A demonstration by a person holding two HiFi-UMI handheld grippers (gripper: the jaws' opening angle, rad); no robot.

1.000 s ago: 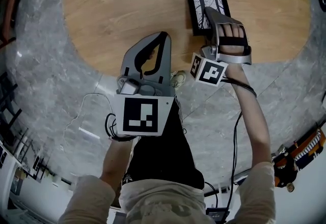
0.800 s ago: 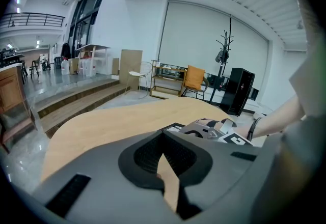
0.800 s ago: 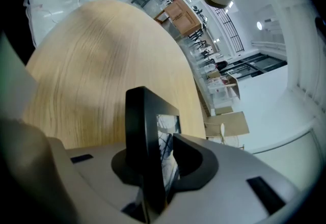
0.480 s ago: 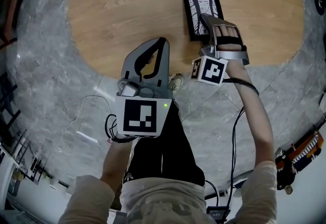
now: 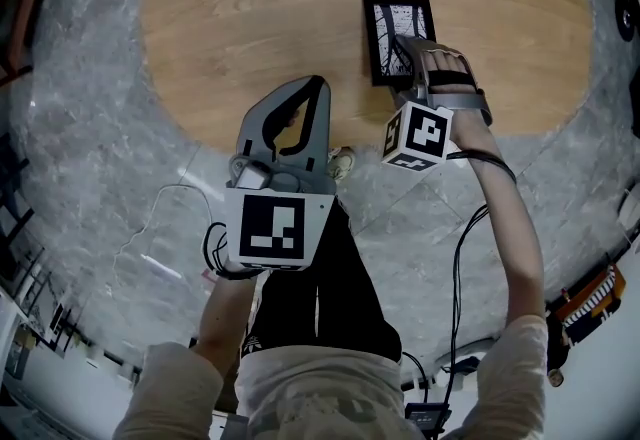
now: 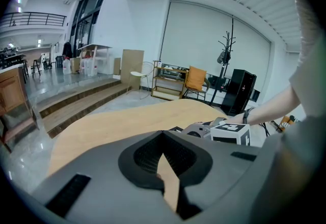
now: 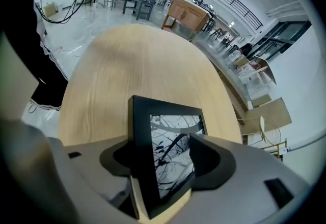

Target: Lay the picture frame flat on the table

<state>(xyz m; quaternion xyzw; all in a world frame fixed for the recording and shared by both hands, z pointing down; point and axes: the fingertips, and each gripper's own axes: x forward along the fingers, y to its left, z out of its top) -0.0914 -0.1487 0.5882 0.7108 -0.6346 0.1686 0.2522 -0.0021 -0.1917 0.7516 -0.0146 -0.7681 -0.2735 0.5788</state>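
A: State of the right claw (image 7: 162, 142)?
B: Jaws opening, astride the near end of the black rectangular picture frame (image 5: 395, 20), which rests on the oval light wooden table (image 5: 250, 18).
A: Nearby items?
B: Only the left claw (image 5: 320, 80), jaws together and empty, above the table's near edge, well apart from the frame.

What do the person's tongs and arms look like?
Left tongs and right tongs are grey, dark-padded, each with a cube of black-and-white square markers. Black cables trail from both; sleeves are beige. The right tongs are opening around the picture frame.
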